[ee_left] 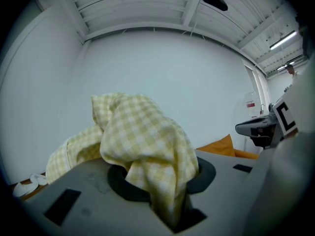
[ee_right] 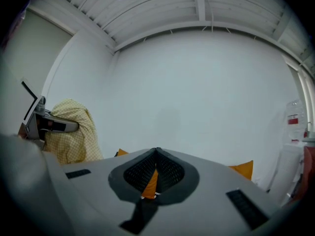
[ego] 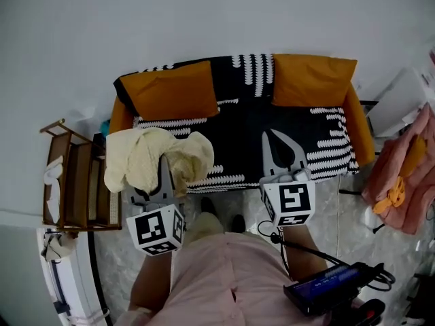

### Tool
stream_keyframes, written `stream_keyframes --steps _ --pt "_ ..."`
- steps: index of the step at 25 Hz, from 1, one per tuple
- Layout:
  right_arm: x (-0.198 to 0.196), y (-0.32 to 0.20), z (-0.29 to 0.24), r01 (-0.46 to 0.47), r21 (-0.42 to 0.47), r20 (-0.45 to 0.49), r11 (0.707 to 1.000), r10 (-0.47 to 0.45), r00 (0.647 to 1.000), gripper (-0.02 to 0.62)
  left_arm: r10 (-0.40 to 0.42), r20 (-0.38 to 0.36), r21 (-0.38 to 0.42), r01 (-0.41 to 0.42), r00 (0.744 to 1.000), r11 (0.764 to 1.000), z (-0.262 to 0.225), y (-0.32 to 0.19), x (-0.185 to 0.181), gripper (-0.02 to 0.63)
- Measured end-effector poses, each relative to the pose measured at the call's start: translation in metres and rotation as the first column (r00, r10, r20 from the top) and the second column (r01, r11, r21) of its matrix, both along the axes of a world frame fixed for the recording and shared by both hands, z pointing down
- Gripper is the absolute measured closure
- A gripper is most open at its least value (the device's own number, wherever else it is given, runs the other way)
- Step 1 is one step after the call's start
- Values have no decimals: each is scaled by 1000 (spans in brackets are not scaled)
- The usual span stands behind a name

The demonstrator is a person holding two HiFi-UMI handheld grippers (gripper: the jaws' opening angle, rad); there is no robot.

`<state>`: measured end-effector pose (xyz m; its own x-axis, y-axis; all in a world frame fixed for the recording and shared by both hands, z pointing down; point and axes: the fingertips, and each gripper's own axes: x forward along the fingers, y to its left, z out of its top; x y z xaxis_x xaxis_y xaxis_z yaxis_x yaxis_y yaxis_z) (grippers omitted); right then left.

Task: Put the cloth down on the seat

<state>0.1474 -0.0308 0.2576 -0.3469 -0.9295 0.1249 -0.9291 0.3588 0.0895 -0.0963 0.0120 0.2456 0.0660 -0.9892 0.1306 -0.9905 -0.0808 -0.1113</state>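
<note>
The cloth (ego: 151,156) is pale yellow and checked, bunched up over the front left corner of the sofa. My left gripper (ego: 165,172) is shut on the cloth, which drapes over its jaws and hides the fingertips. In the left gripper view the cloth (ee_left: 142,151) rises out of the closed jaws and hangs to the left. The seat (ego: 248,131) is a sofa with a black-and-white patterned cover. My right gripper (ego: 270,137) hovers over the seat's front right part, shut and holding nothing. In the right gripper view its jaws meet at the tips (ee_right: 156,154).
Two orange cushions (ego: 173,89) (ego: 311,79) lean on the sofa back. A wooden shelf (ego: 75,182) stands left of the sofa. Pink fabric (ego: 401,172) and a white box (ego: 402,100) are at the right. A black device (ego: 329,287) hangs by my right side.
</note>
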Motion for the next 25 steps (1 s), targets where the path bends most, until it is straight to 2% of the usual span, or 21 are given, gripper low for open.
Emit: stream_keyframes --steps 12,18,25 --pt "-29 -67 29 7 -60 -22 998 -8 1000 594 -2 -25 -79 0 1000 997 36 -72 -25 476" --pt "-56 -105 46 -7 -80 -40 997 4 999 594 29 -46 -123 -34 999 992 62 -120 -43 474" --pt "-79 -154 80 -29 -148 -76 989 18 997 595 75 -92 -196 -91 993 976 112 -177 -60 469"
